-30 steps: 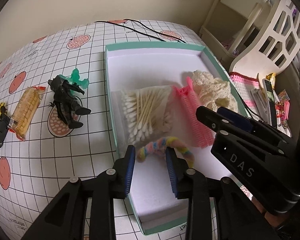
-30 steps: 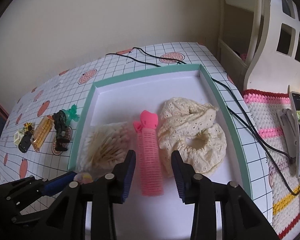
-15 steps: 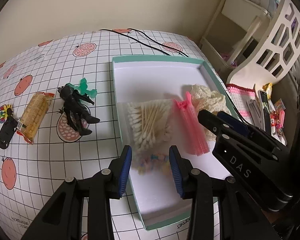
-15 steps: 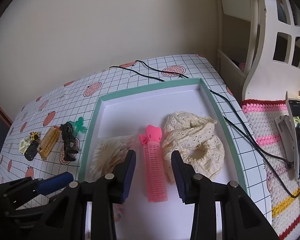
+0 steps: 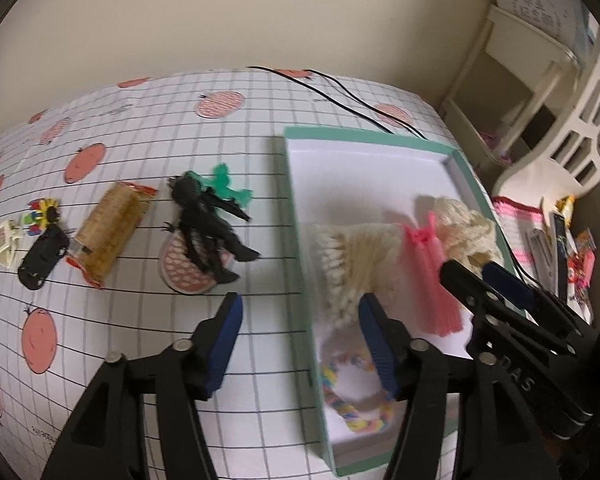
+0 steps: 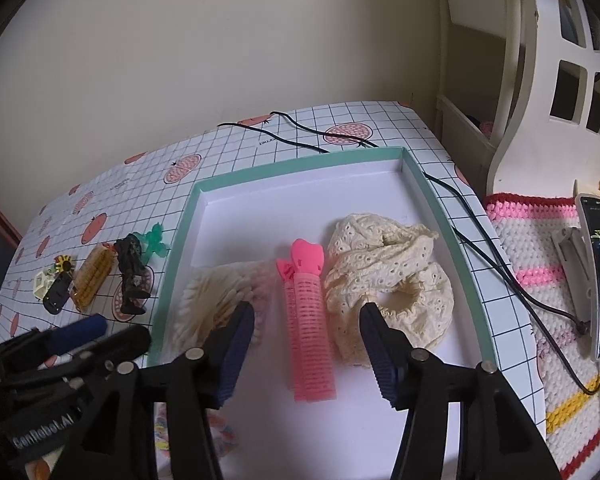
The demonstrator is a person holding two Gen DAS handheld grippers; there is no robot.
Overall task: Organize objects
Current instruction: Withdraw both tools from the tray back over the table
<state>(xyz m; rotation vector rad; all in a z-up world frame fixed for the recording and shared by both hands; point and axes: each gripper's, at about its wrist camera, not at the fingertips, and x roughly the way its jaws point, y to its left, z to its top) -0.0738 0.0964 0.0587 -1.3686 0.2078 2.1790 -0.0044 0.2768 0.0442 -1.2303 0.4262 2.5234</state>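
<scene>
Both pairs of fingers gape empty. Left gripper (image 5: 300,340) hangs nearer the black figure (image 5: 208,232), which lies on the desk (image 5: 140,128) far-left of it, long axis running near-right, outside the tray (image 5: 296,216).

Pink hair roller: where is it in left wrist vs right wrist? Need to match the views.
Left wrist: pink hair roller sits right of centre, blurred, between the cotton swabs and the cream lace cloth.
Right wrist: it lies centre frame, lengthwise between the open jaws.
Shared landmark: the teal-rimmed tray holding it in both views.
</scene>
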